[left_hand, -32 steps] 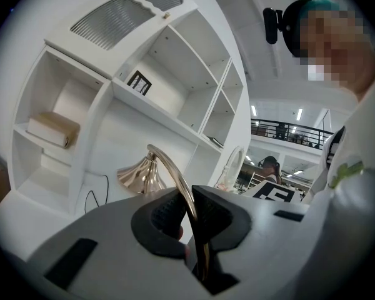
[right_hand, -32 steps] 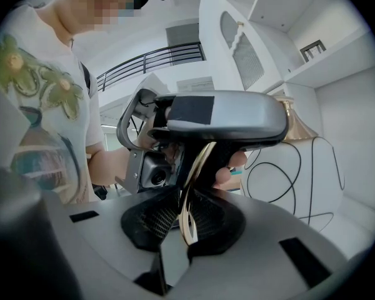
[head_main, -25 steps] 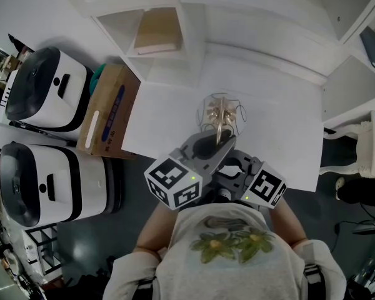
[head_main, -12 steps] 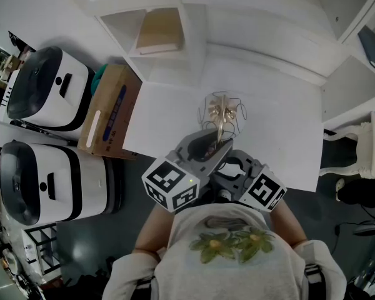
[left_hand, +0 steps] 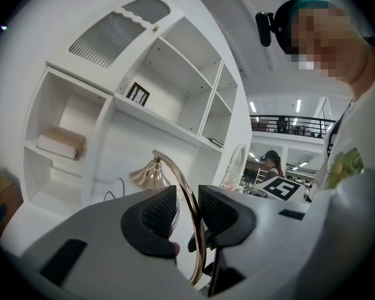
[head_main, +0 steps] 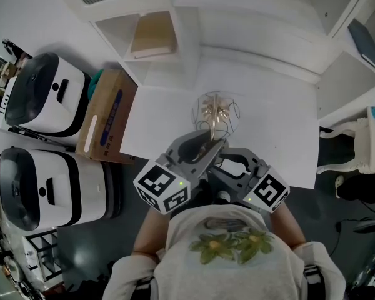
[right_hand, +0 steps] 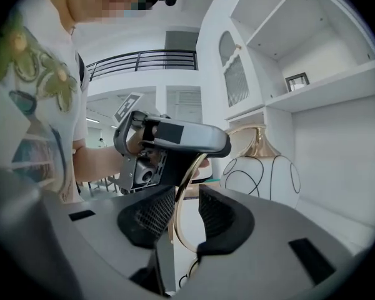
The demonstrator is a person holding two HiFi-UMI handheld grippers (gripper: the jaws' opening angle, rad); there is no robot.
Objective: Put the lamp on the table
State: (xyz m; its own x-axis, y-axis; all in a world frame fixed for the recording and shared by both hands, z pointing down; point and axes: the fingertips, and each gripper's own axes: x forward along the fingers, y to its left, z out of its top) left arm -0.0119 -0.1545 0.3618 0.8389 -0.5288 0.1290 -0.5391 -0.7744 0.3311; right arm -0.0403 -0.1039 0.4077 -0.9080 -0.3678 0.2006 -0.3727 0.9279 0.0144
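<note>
Centre frame, the lamp [head_main: 214,112] loses its base under the left tool [head_main: 206,144] and right tool [head_main: 228,161]; whether it touches the tabletop [head_main: 281,136], can't tell from up here.

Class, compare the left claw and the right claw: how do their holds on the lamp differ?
The left claw grips the lamp's gold stem higher, nearer the wire shade; the right claw grips lower, behind it. The left claw reaches in from the left side, the right claw from the right. Both are closed on the same stem.
</note>
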